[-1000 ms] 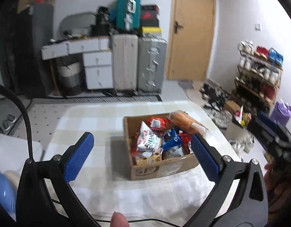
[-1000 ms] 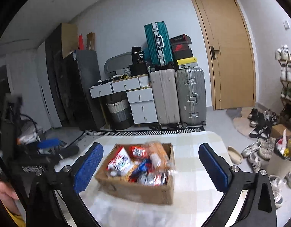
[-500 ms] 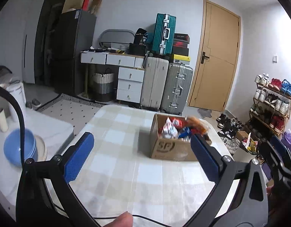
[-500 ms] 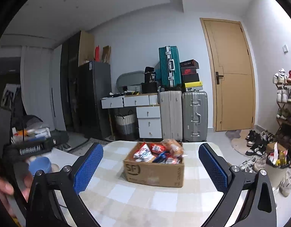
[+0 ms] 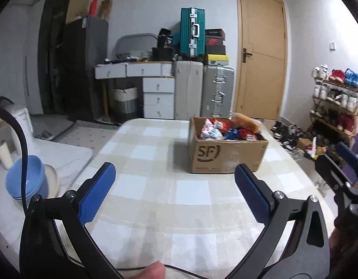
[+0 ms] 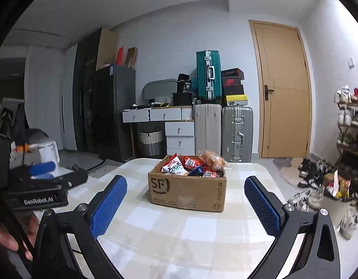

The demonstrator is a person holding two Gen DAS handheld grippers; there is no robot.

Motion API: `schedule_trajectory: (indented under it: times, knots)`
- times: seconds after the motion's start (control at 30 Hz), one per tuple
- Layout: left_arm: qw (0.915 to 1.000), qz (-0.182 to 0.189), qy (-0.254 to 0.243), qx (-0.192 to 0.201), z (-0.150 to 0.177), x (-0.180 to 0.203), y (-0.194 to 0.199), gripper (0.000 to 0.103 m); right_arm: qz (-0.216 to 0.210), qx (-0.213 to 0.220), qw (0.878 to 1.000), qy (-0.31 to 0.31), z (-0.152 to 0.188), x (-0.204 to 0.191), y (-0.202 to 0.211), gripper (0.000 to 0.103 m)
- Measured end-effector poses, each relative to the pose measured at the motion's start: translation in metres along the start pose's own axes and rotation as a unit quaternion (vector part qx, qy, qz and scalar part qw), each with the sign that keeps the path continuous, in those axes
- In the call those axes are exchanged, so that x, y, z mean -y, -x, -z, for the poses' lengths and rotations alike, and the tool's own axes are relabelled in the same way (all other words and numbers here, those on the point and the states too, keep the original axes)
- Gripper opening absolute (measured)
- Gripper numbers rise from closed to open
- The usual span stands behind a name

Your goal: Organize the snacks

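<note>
Brown cardboard box w/ "SF" logo (image 5: 227,154) (image 6: 187,189): sits on table covered w/ beige-and-white checked cloth (image 5: 160,186) (image 6: 202,230), toward far edge, right of centre in left wrist view, centred in right wrist view. Flaps open, filled above rim.

Mixed packaged snacks in box (image 5: 227,129) (image 6: 193,165): heaped, overlapping; exact count cannot be told. Legible items: white-and-red printed packet (image 6: 173,166), orange-brown bread in clear plastic bag (image 5: 245,119) (image 6: 212,158) sticking above far right rim. Lower layers hidden by box walls; labels too small to read.

Left gripper w/ black frame and blue pads (image 5: 175,193): spread wide, holding nothing, above near part of cloth, well short of box. Fingertip (image 5: 153,270) cut off at bottom edge.

Right gripper, same build (image 6: 186,201): spread wide, holding nothing, box framed between its 2 pads but farther off. In left wrist view only part of it shows at right edge (image 5: 344,179).

Person's hand (image 6: 6,237): partly seen at left edge, mostly cut off.

Stack of blue bowls (image 5: 26,177): left of table on white counter, partly crossed by black cable (image 5: 18,134).

Background: suitcases, drawers, shoe rack; blurred toward rims.
</note>
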State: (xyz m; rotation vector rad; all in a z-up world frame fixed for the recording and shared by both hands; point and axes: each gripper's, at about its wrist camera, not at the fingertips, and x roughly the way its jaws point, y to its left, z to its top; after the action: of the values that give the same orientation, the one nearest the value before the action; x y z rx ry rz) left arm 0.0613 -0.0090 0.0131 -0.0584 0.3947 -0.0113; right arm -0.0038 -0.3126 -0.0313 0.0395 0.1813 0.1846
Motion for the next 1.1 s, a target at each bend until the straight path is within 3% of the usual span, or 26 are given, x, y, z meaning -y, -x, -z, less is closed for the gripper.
schedule_trajectory:
  times: [0.23, 1.1]
  knots:
    - [0.9999, 0.001, -0.001, 0.017, -0.008, 0.007, -0.004, 0.102, 0.001, -0.013, 1.000, 0.020, 0.000, -0.005, -0.011, 0.103]
    - [1.0000, 0.001, 0.003, 0.003, -0.004, 0.009, -0.017, 0.102, -0.002, -0.018, 1.000, -0.017, 0.004, 0.005, -0.017, 0.103]
